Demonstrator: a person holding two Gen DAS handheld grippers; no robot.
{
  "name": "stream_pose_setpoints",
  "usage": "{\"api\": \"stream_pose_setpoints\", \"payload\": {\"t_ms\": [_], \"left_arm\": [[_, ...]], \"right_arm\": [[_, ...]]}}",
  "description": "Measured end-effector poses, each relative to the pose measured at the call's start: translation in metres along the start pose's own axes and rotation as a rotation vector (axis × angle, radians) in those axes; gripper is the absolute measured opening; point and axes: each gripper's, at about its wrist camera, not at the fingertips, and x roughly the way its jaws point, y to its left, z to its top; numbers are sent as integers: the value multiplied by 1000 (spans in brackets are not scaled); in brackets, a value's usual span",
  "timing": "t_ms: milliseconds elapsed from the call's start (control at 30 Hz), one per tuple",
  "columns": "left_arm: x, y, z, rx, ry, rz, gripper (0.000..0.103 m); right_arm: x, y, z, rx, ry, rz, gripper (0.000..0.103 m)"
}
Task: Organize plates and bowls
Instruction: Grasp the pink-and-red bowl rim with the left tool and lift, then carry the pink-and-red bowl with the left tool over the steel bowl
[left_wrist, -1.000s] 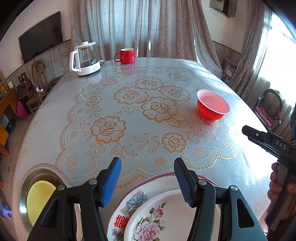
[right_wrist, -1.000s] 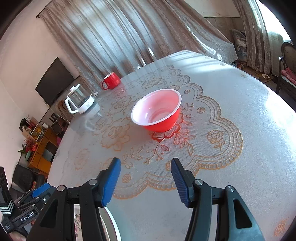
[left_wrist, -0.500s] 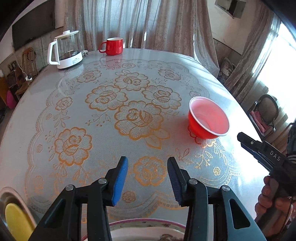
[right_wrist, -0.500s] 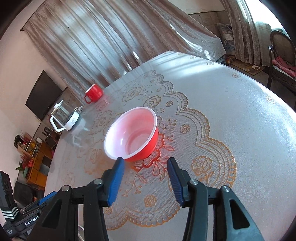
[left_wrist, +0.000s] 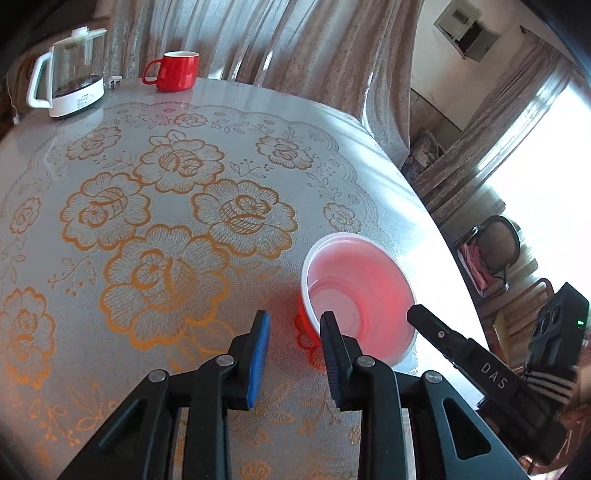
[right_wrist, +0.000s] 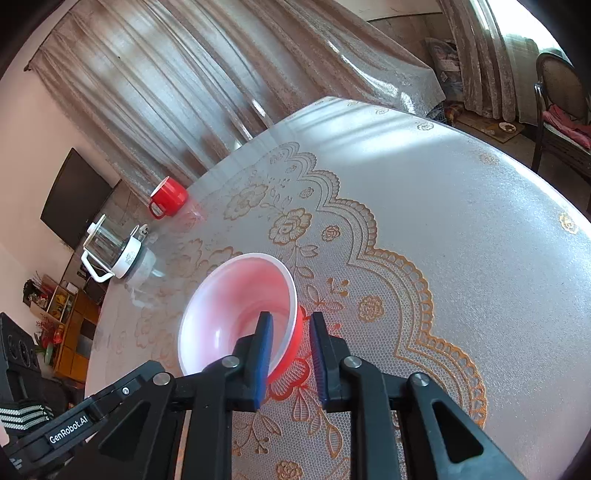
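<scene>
since a second ago: both grippers have closed in on the red bowl (left_wrist: 360, 295); the stacked flowered plates and the metal dish with a yellow plate have dropped out of the left wrist view.
bowl: sits upright on the lace-patterned tablecloth (left_wrist: 177, 206), near the table's right edge in the left wrist view.
right gripper (right_wrist: 290, 325): jaws have just been closing, now narrow, straddling the bowl's near rim, one blue pad (right_wrist: 264, 350) inside, the other outside; whether the pads press the wall cannot be told.
left gripper (left_wrist: 293, 325): jaws have just been closing, now narrow; the bowl's left rim lies between the tips, the right tip over the inside, pads not seen touching it.
in the way: each gripper's black frame covers the bowl's nearest edge.
around: a red mug (left_wrist: 177, 70) and a glass kettle (left_wrist: 68, 85) at the far edge, well apart from the bowl; grey curtains (right_wrist: 229, 85) behind; a dark chair (right_wrist: 561, 99) by the bright window; a wall television (right_wrist: 75, 195).
</scene>
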Motion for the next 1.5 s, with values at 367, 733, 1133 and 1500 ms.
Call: {"api": "stream_pose_setpoints", "payload": {"t_ms": [367, 733, 1133, 1500], "left_arm": [[-1, -13, -13, 71, 16, 0, 12], [-63, 12, -53, 49, -12, 68, 12], [-142, 50, -91, 39, -122, 104, 13], [-191, 87, -121, -13, -197, 124, 13]], "right_arm": [[5, 4, -11, -23, 32, 26, 10], [-25, 34, -47, -51, 55, 126, 10], [-46, 89, -89, -103, 86, 224, 11], [-57, 143, -123, -197, 114, 264, 11]]}}
